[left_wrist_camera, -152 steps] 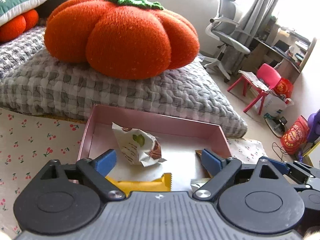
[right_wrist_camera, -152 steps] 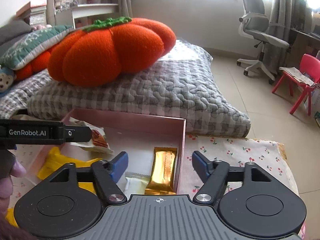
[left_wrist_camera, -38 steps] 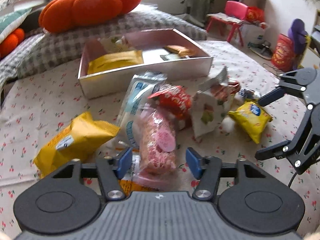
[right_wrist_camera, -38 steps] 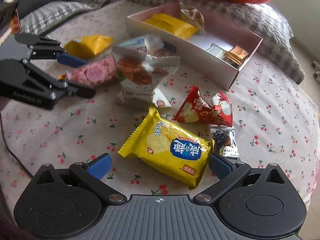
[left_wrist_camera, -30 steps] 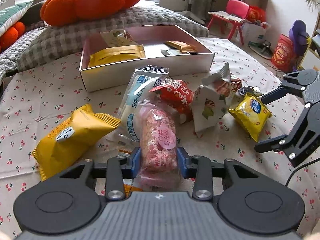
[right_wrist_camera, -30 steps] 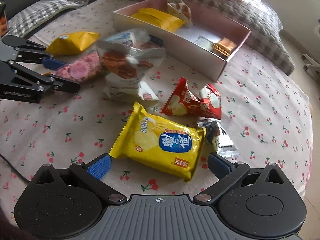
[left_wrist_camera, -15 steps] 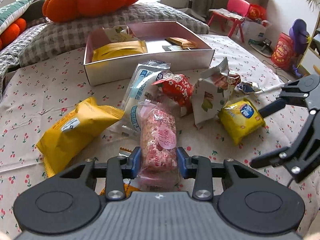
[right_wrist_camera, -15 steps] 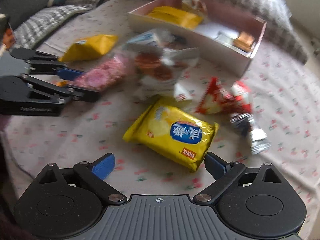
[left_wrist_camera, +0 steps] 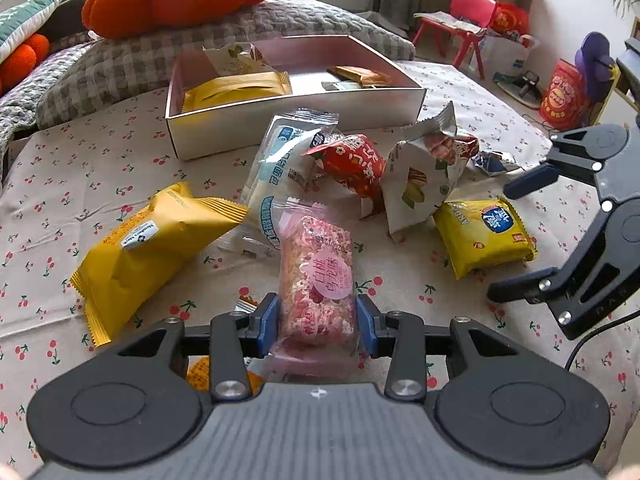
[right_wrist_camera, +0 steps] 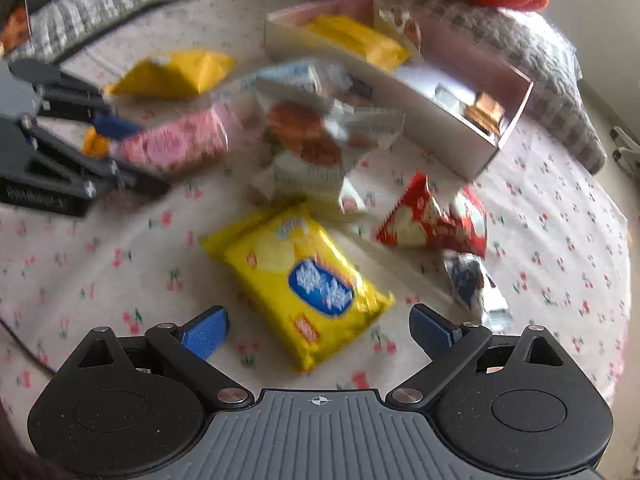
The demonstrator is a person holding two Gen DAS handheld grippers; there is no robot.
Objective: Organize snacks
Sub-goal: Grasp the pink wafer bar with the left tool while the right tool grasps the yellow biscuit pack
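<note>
- left gripper (left_wrist_camera: 316,322) is clamped on the pink rice bar (left_wrist_camera: 318,276), blue pads squeezing both its sides; the bar's near end sits between them
- just left of it lies a big yellow packet (left_wrist_camera: 148,248); beyond are a white-blue pack (left_wrist_camera: 280,168) and a red pouch (left_wrist_camera: 352,164)
- right gripper (right_wrist_camera: 318,332) has its jaws spread wide, nothing pinched; the yellow chips bag (right_wrist_camera: 304,276) lies between and just past them on the cherry-print cloth (right_wrist_camera: 100,264)
- pink box (left_wrist_camera: 280,120) sits at the far side, with a few snacks already inside
- right view is blurry, so small wrappers are hard to read
</note>
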